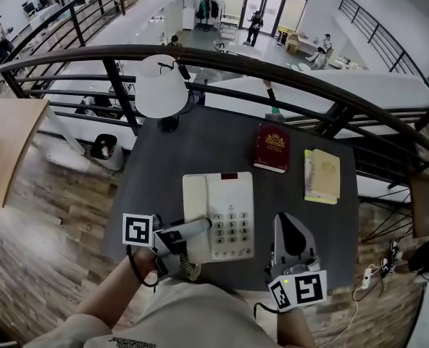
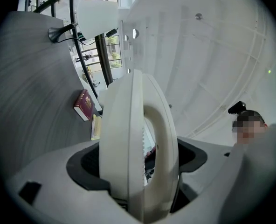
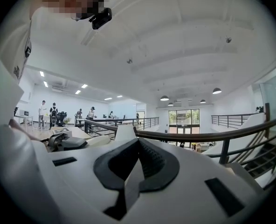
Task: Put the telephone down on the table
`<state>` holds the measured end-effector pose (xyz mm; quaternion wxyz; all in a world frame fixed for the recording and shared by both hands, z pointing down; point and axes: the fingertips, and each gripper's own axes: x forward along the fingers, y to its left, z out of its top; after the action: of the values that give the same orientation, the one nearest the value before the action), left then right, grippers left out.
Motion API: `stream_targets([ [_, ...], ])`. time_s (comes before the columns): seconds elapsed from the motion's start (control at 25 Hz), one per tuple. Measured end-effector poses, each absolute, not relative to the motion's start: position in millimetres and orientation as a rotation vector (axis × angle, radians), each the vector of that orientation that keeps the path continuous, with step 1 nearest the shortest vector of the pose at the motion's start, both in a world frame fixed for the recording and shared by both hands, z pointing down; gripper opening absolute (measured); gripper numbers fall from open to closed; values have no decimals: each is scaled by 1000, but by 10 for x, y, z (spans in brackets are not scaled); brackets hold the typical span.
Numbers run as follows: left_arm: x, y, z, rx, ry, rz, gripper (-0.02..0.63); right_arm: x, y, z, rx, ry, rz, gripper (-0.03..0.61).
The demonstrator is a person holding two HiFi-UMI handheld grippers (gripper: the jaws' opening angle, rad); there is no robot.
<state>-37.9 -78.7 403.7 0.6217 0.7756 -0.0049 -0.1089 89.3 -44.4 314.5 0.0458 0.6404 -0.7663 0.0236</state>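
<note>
A white telephone base (image 1: 225, 203) with a keypad sits on the dark grey table (image 1: 200, 147), near its front edge. My left gripper (image 1: 191, 231) is shut on the white handset (image 1: 200, 228), holding it across the base's near-left corner; the coiled cord (image 1: 190, 268) hangs below. In the left gripper view the handset (image 2: 138, 143) stands on edge between the jaws of my left gripper (image 2: 139, 160). My right gripper (image 1: 286, 225) hovers just right of the base, shut with nothing in it. In the right gripper view the right gripper (image 3: 136, 168) has its dark pads pressed together and points off over the railing.
A white lamp (image 1: 160, 85) stands at the table's back left. A dark red book (image 1: 272, 148) and a yellowish book (image 1: 322, 175) lie at the right. A black railing (image 1: 222, 58) curves behind the table, with a drop to the floor below.
</note>
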Motion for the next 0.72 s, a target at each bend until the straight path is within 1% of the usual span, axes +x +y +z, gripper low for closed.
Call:
stream_targets([
  [0.2, -300, -1005, 4123, 1773, -26, -242, 416, 966, -620, 3242, 1952, -2328, 99, 0],
  [0.72, -107, -1005, 4145, 1744, -61, -280, 416, 1175, -710, 3358, 1882, -2362, 148, 0],
])
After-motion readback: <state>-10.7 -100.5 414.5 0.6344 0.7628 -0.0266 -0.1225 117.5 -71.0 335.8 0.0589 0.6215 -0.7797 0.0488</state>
